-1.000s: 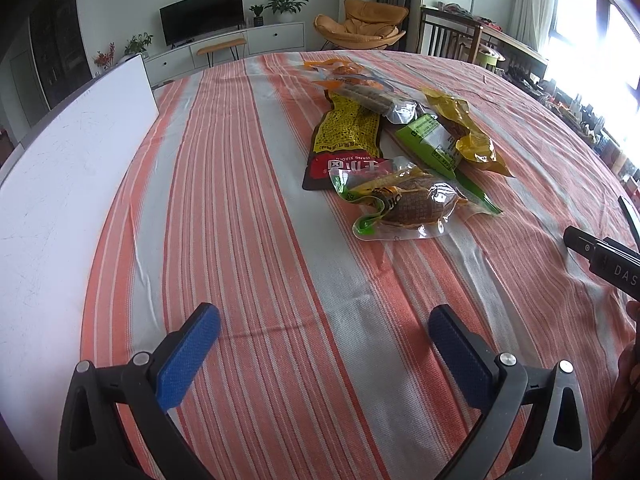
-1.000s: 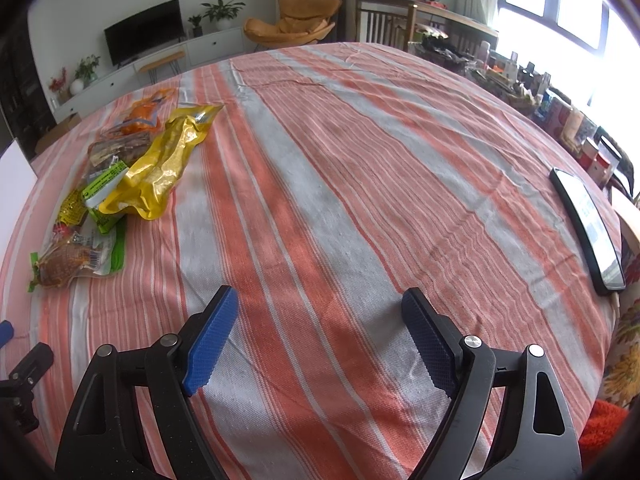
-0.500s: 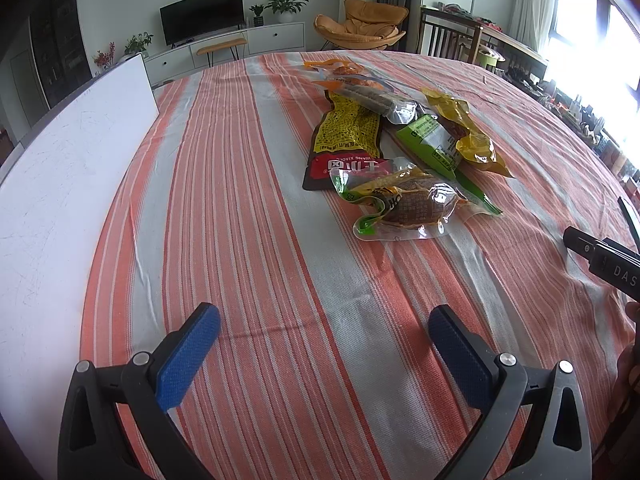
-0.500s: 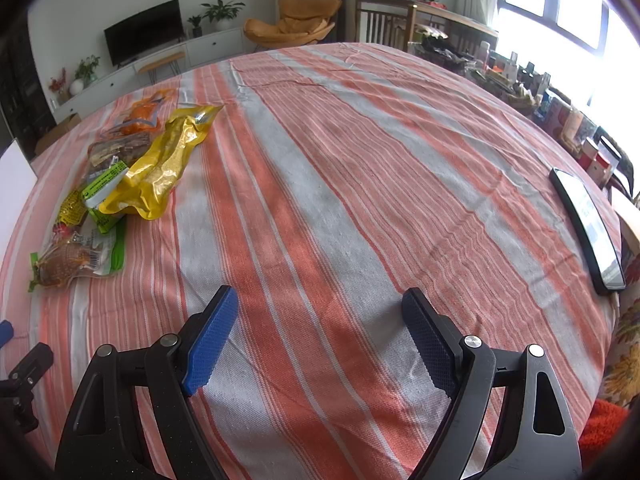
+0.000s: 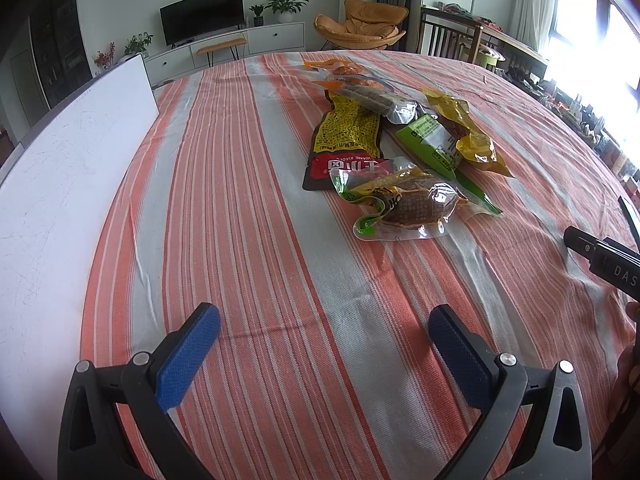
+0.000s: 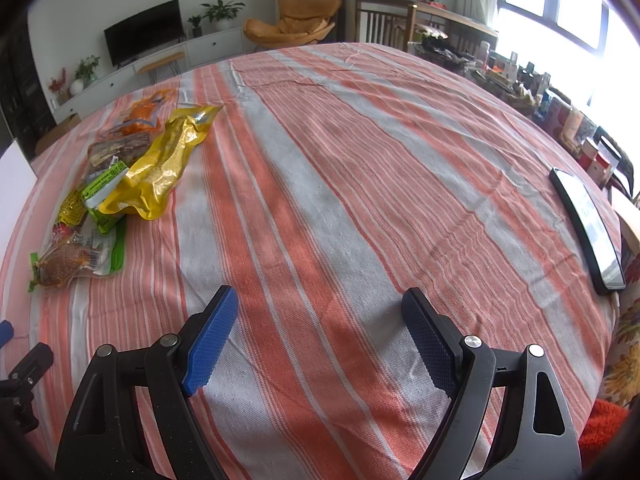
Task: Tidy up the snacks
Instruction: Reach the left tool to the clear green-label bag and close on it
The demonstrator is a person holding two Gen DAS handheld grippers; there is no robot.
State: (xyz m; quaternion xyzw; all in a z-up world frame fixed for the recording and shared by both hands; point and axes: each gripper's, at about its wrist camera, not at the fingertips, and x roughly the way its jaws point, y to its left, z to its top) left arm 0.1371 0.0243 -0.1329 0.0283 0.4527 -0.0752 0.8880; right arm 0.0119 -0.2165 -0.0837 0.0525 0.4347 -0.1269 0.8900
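Several snack packets lie in a loose pile on the orange-striped tablecloth (image 5: 240,240). Nearest is a clear packet with a brown snack (image 5: 416,208) (image 6: 66,260). Behind it lie a yellow and red packet (image 5: 348,136), a green packet (image 5: 432,140) (image 6: 102,190), a crumpled gold packet (image 5: 468,132) (image 6: 160,168) and an orange packet (image 5: 340,68) (image 6: 144,116) at the far end. My left gripper (image 5: 324,330) hovers open over bare cloth, short of the pile. My right gripper (image 6: 320,320) is open too, with the pile off to its left.
A white board (image 5: 60,184) covers the table's left side. A black phone (image 6: 588,228) lies near the right edge. Part of the right gripper's body (image 5: 604,260) shows at the right of the left wrist view. Beyond the table stand chairs and a TV cabinet.
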